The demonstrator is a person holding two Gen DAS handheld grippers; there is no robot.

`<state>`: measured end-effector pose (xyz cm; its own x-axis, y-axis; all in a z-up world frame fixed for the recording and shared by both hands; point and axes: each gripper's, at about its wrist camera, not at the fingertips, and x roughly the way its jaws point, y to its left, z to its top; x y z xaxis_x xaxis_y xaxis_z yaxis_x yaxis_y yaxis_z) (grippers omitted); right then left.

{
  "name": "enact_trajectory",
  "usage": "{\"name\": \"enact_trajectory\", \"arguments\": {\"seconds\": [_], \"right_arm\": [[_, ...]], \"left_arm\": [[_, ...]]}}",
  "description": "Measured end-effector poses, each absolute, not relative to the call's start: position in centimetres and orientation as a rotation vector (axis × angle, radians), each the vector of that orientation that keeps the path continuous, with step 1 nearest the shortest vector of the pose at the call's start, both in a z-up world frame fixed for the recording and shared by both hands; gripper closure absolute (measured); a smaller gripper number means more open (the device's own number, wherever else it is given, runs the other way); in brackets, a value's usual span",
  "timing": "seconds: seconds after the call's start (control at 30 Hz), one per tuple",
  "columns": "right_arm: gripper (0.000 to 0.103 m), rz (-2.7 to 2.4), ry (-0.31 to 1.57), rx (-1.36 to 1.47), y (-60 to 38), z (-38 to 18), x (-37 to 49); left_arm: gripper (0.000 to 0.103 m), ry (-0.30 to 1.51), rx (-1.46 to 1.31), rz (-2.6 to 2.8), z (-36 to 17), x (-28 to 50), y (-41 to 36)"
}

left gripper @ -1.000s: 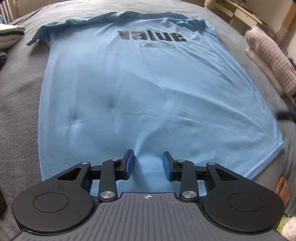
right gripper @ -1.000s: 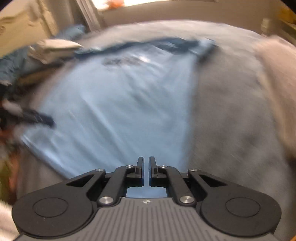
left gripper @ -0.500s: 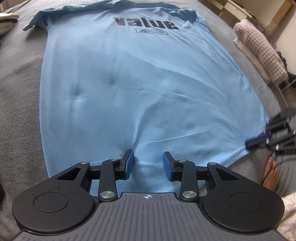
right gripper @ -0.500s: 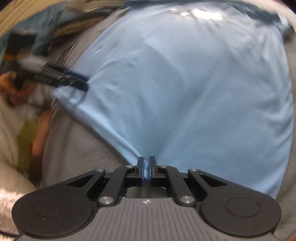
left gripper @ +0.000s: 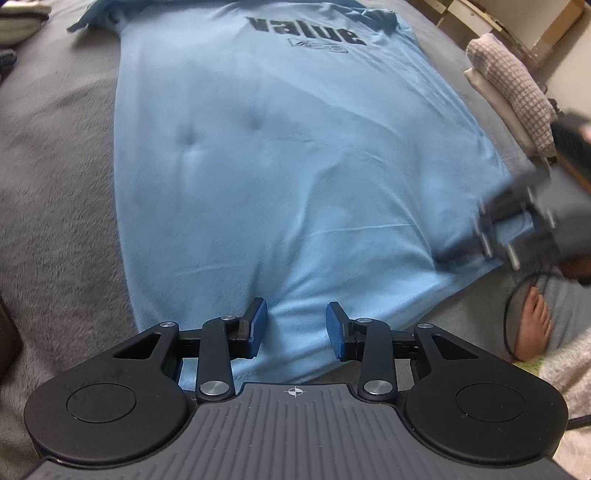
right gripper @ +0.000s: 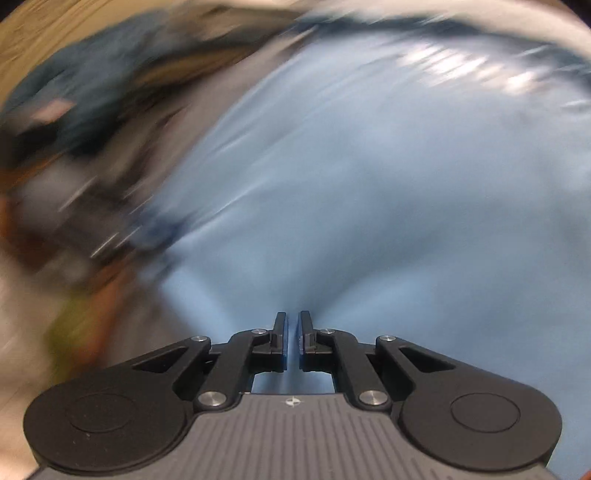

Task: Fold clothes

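Observation:
A light blue t-shirt (left gripper: pixel 295 166) with the black word "value" lies flat on a grey bed cover (left gripper: pixel 55 177), its hem nearest me. My left gripper (left gripper: pixel 295 325) is open low over the hem. Its blue pads (left gripper: pixel 258 321) stand apart, and creases in the cloth run toward them. In the left wrist view my right gripper (left gripper: pixel 487 232) is a blur at the shirt's near right corner, where the cloth is raised. The right wrist view shows that gripper (right gripper: pixel 291 328) shut on the t-shirt (right gripper: pixel 369 184), with the fabric fanning out from its jaws.
Folded checked cloth (left gripper: pixel 517 85) is stacked at the bed's right edge, with shelving behind it. A person's bare foot (left gripper: pixel 532 325) and a black cable (left gripper: pixel 513 306) are on the floor at the lower right. More folded clothes (left gripper: pixel 18 18) sit at the far left.
The right gripper came in from the right edge to the shirt's right corner and carries that corner inward. The left gripper shifted a little along the hem, still apart.

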<state>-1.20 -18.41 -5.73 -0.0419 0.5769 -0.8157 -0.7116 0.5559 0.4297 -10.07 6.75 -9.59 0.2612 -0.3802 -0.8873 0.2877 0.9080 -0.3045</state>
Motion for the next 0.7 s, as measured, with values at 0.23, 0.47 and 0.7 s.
{"name": "enact_trajectory", "arguments": {"seconds": [0.23, 0.47, 0.7], "right_arm": [[0.098, 0.960, 1.102, -0.062, -17.9, -3.4, 2.3], [0.097, 0.946, 1.108, -0.053, -14.7, -5.8, 3.6], [0.098, 1.207, 1.196, -0.163, -11.4, -5.8, -2.6]], "left_arm": [[0.068, 1.228, -0.057, -0.487, -9.2, -10.2, 7.4], [0.068, 1.169, -0.050, -0.401, -8.2, -11.6, 9.3], [0.068, 1.140, -0.080, -0.270, -8.7, -11.4, 11.6]]}}
